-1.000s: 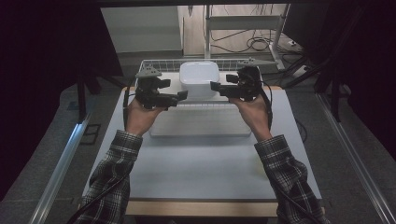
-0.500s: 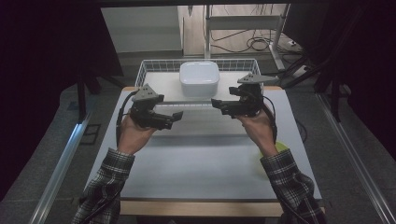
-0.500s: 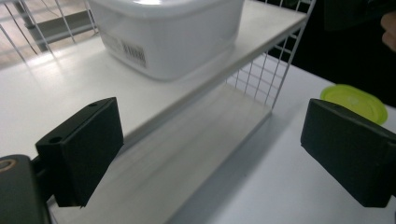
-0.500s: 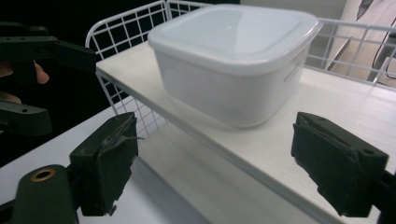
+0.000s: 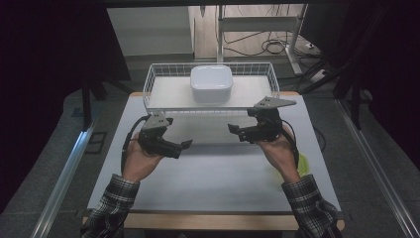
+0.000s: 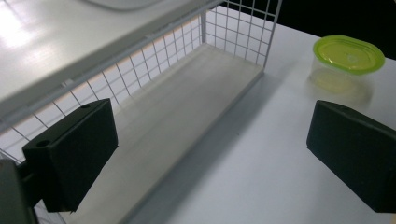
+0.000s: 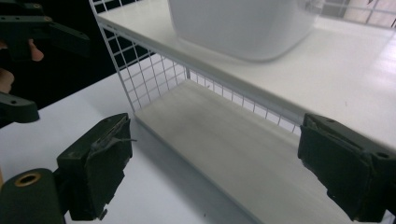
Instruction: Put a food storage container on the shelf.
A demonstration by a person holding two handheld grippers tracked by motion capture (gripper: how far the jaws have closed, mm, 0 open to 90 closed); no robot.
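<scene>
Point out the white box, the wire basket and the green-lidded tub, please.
white box [image 5: 211, 83], high view, middle of its top.
wire basket [image 5: 210, 111], high view, near rim.
green-lidded tub [image 6: 348, 54], left gripper view, middle of the lid.

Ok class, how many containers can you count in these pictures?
2. A white container sits on the wire rack, on its top shelf, at the far edge of the table; a clear tub with a green lid stands on the table's right side. Others may be hidden.
</scene>
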